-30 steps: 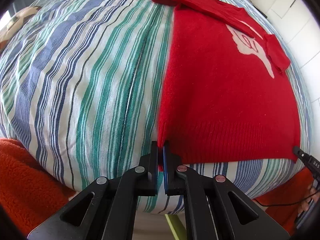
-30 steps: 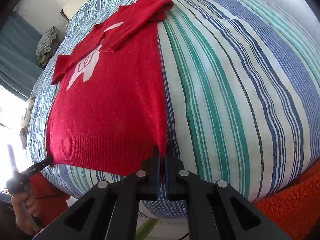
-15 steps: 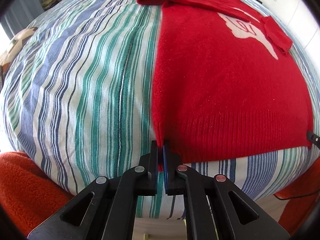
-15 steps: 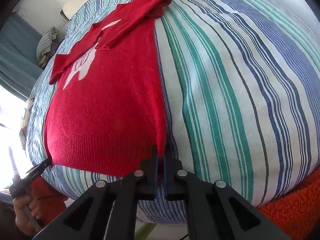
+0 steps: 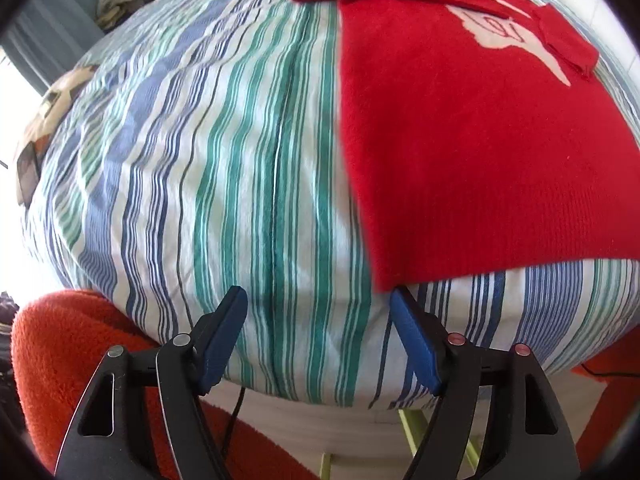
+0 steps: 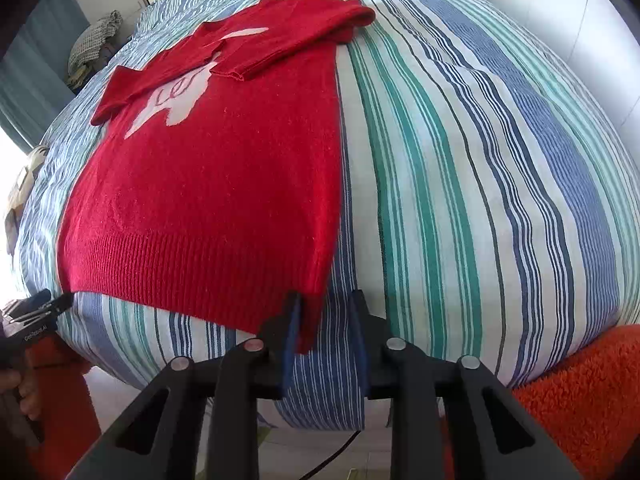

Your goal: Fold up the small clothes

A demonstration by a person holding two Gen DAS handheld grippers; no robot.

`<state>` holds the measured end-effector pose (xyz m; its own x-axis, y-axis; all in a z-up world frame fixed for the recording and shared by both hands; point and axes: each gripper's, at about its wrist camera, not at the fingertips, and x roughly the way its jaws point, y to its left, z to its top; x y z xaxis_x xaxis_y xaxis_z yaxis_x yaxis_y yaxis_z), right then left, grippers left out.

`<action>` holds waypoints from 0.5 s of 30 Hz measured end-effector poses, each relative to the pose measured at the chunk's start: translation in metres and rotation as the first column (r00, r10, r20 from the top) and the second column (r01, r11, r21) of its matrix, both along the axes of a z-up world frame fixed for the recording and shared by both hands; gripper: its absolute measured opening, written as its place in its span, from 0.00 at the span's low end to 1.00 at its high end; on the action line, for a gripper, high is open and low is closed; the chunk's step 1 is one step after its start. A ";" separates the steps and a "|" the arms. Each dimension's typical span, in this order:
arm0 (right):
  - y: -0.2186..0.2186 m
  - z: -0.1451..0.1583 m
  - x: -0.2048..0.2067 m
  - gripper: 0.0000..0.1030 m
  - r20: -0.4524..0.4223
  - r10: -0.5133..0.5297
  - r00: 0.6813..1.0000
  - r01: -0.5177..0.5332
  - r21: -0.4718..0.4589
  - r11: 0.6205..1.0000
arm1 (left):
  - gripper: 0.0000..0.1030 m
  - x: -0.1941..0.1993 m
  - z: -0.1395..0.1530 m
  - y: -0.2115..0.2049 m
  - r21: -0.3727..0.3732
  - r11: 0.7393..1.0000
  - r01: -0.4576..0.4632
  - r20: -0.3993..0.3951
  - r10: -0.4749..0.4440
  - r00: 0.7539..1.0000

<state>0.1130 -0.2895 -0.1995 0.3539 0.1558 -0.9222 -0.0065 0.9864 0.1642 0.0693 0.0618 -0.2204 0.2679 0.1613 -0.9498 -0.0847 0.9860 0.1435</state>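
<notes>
Now flat red sweater (image 6: 224, 184), sleeves crossed

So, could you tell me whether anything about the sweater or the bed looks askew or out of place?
Nothing stands out. The red sweater lies flat on the striped bedcover, sleeves folded across its chest, its hem near the bed's edge.

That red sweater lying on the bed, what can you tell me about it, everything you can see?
The red sweater is a small knitted pullover, fuzzy-looking, with a ribbed hem and a pale shape with lettering on its chest. It lies flat on the striped bed cover, hem nearest, both sleeves folded across the upper front. One hem corner hangs between the right gripper fingers, whose jaws have just been opening. The left gripper, also just opened, stands beside the other corner.
</notes>
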 end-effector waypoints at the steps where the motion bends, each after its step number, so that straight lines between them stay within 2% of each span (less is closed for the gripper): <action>1: -0.004 0.001 -0.001 0.32 -0.018 -0.008 1.000 0.009 0.018 1.000 | 0.74 -0.002 0.001 0.002 -0.019 1.000 -0.005 -0.022 0.005 1.000; 2: -0.009 0.004 -0.002 0.37 -0.035 -0.017 0.999 0.019 0.039 0.999 | 0.74 -0.005 0.004 0.005 -0.030 0.999 -0.012 -0.034 0.011 0.999; 4: -0.023 0.016 -0.005 0.39 -0.051 -0.034 0.998 0.037 0.051 0.998 | 0.74 -0.013 0.014 0.011 -0.040 0.999 -0.026 -0.026 0.025 0.999; 7: -0.045 0.046 -0.007 0.44 -0.005 -0.042 0.999 0.042 -0.014 0.999 | 0.74 -0.027 0.038 0.024 -0.053 0.997 -0.063 0.043 0.065 0.997; 9: -0.056 0.067 -0.005 0.53 0.045 -0.036 0.998 0.039 -0.072 0.997 | 0.77 -0.032 0.050 0.033 -0.063 0.993 -0.096 0.093 0.102 0.990; 12: -0.060 0.089 0.009 0.56 0.107 0.021 0.994 -0.004 -0.159 0.987 | 0.77 -0.027 0.064 0.044 -0.102 0.985 -0.136 0.176 0.153 0.972; 15: -0.052 0.099 0.031 0.56 0.140 0.098 0.985 -0.071 -0.183 0.980 | 0.79 -0.022 0.070 0.054 -0.135 0.972 -0.193 0.253 0.223 0.942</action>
